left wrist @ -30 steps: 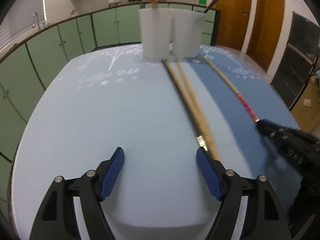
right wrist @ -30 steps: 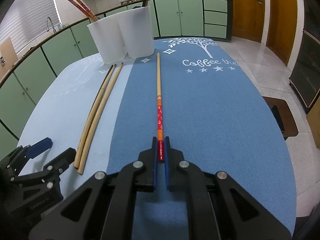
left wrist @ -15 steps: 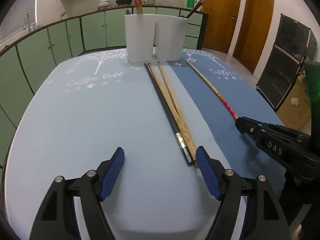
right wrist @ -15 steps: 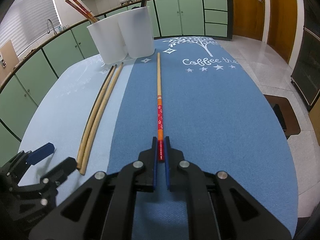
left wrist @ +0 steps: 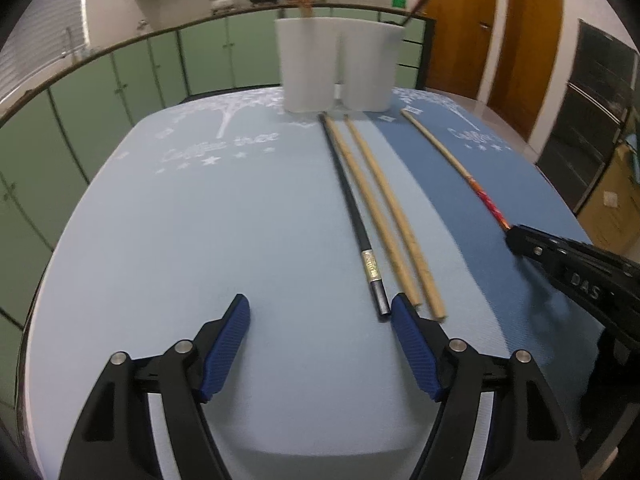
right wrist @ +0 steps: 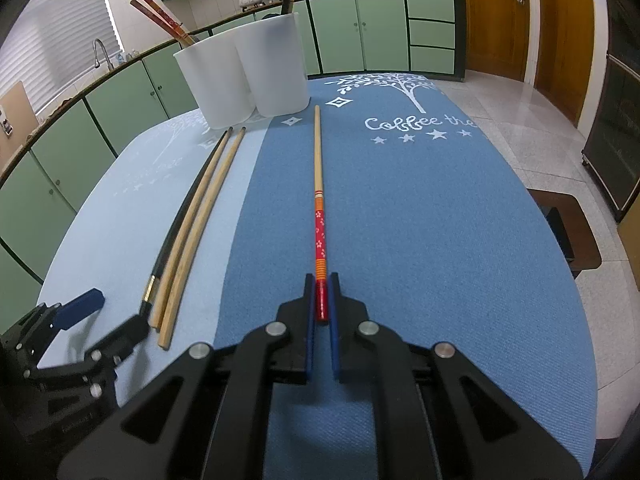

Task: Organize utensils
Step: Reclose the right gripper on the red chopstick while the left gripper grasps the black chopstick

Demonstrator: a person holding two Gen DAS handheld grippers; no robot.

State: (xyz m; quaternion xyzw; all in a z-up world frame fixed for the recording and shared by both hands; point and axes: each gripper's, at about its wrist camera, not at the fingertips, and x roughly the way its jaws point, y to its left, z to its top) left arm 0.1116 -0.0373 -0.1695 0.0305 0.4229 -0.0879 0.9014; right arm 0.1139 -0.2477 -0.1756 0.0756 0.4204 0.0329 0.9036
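A red-patterned chopstick [right wrist: 319, 184] lies on the dark blue mat, and my right gripper [right wrist: 321, 280] is shut on its near red end. A black chopstick [left wrist: 352, 208] and two plain wooden chopsticks [left wrist: 384, 212] lie side by side on the pale mat. My left gripper [left wrist: 320, 304] hovers at their near ends with its jaws closing. The black chopstick's tip lies just inside the right pad [left wrist: 412, 340], and nothing is gripped. Two white holder cups [left wrist: 308, 64] [right wrist: 276, 68] stand at the far end with red chopsticks [right wrist: 160, 16] in them.
The table carries a pale blue mat [left wrist: 200, 240] and a dark blue mat [right wrist: 440, 220] printed with white trees. Green cabinets [right wrist: 120, 96] curve behind the table, and wooden doors [left wrist: 528, 40] are at the right. My right gripper [left wrist: 516, 236] shows at the left wrist view's right edge.
The left wrist view sways a little, and the chopstick ends stay by its right finger. The right gripper keeps its hold on the red-patterned chopstick without moving.
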